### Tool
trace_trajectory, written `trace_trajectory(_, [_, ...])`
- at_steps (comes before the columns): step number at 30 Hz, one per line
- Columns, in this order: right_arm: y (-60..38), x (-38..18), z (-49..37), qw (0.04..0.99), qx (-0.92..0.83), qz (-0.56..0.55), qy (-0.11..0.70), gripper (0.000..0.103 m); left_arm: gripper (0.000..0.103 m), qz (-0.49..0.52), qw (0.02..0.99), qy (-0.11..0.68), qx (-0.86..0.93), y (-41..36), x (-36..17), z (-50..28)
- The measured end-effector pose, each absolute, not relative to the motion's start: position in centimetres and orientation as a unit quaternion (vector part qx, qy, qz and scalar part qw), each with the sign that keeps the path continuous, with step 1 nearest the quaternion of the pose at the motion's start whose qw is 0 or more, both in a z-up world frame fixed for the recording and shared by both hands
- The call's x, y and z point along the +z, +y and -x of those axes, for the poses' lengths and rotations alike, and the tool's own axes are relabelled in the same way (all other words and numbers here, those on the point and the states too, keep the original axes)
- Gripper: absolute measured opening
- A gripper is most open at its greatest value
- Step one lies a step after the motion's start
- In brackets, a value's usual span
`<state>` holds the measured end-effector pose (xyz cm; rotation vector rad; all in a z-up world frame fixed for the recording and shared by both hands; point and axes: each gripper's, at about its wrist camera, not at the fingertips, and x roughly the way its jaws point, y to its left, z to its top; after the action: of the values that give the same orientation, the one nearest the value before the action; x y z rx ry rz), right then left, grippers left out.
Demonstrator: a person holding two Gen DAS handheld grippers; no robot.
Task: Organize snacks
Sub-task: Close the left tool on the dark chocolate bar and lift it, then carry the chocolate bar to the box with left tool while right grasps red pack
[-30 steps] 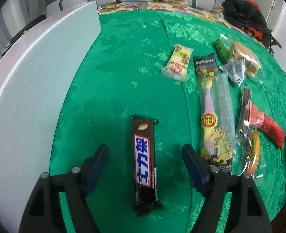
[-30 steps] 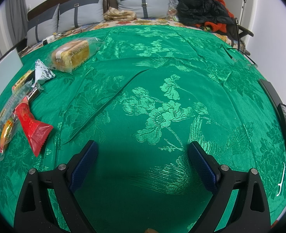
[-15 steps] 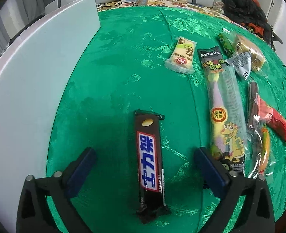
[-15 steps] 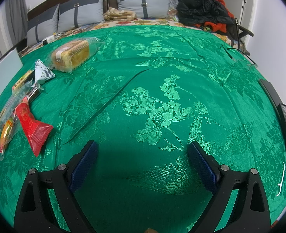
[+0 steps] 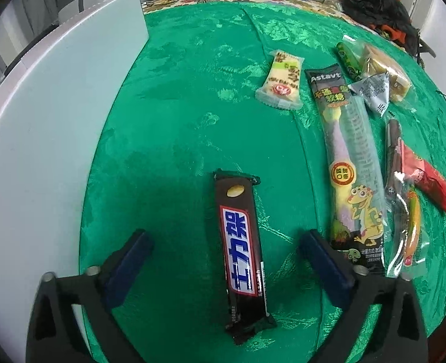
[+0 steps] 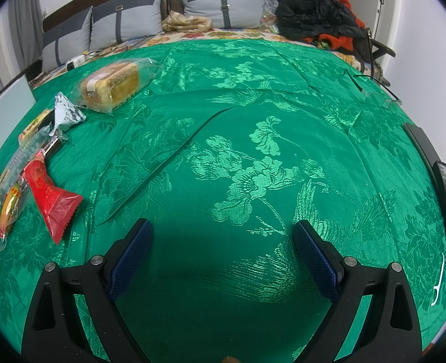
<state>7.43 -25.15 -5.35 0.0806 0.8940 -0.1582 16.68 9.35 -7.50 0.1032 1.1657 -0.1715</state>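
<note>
Two grippers were in view, both with jaws standing wide apart and holding nothing. The left gripper (image 5: 224,242) straddled a dark brown chocolate bar (image 5: 241,260), which lay flat on the green brocade cloth (image 5: 177,106) between the blue-padded fingers (image 5: 129,260), touching neither. The bar's long axis ran along the gripper's line of sight, so the jaws faced its two long edges. The right gripper (image 6: 223,236) hung over bare cloth, well apart from every snack; the left was judged the nearer tool for this item.

The bar's wrapper was glossy film with crimped ends and a white-and-blue label. To its right lay a long clear-fronted packet with a cartoon lizard (image 5: 353,181), a pale cream wafer pack (image 5: 280,81), a red foil sachet (image 5: 425,178) and a cellophane-wrapped cake (image 6: 114,84). A smooth white panel (image 5: 41,151) stood at the cloth's left edge. Closing across the bar's narrow width appeared the likely next move; the slick film could slip.
</note>
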Motion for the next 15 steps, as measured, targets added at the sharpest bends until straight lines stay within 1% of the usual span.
trace_trajectory(1, [-25.2, -5.4, -7.5, 0.898, -0.076, -0.039, 0.432, 0.097, 0.089, -0.049, 0.831, 0.547, -0.084, 9.3, -7.4, -16.7])
trace_trajectory(3, [-25.1, -5.4, -7.4, 0.898, -0.076, -0.039, 0.432, 0.097, 0.077, -0.055, 0.832, 0.544, -0.091, 8.9, -7.2, -16.5])
trace_trajectory(4, [-25.2, -5.4, -7.5, 0.898, -0.076, -0.039, 0.432, 0.097, 0.073, -0.060, 0.833, 0.541, -0.097, 8.5, -7.1, -16.4])
trace_trajectory(5, [-25.2, -5.4, -7.5, 0.898, -0.076, -0.039, 0.432, 0.097, 0.060, -0.064, 0.834, 0.539, -0.103, 8.2, -6.9, -16.3])
trace_trajectory(6, [-25.2, -5.3, -7.4, 0.898, -0.076, -0.040, 0.432, 0.097, 0.032, -0.068, 0.834, 0.537, -0.107, 7.9, -6.7, -16.1])
trace_trajectory(7, [-25.2, -5.4, -7.5, 0.898, -0.074, -0.041, 0.432, 0.097, 0.017, -0.072, 0.833, 0.538, -0.106, 7.7, -6.4, -16.1])
trace_trajectory(9, [-25.5, -4.9, -8.0, 0.891, -0.046, -0.046, 0.449, 0.096, 0.017, -0.064, 0.832, 0.540, -0.105, 7.7, -6.3, -15.7])
trace_trajectory(10, [-25.6, -4.2, -8.3, 0.887, -0.022, -0.066, 0.456, 0.096, 0.017, -0.062, 0.836, 0.536, -0.105, 7.8, -6.2, -15.4])
trace_trajectory(12, [-25.1, -2.1, -8.8, 0.890, 0.031, -0.105, 0.442, 0.096, 0.017, -0.055, 0.840, 0.530, -0.106, 8.1, -6.1, -14.7])
trace_trajectory(14, [-22.7, -0.2, -10.1, 0.884, 0.098, -0.102, 0.445, 0.096, 0.017, -0.042, 0.842, 0.527, -0.109, 8.5, -6.0, -14.2])
trace_trajectory(15, [-20.3, 0.5, -11.3, 0.874, 0.139, -0.077, 0.460, 0.096, 0.017, -0.036, 0.843, 0.526, -0.110, 8.6, -5.9, -14.0])
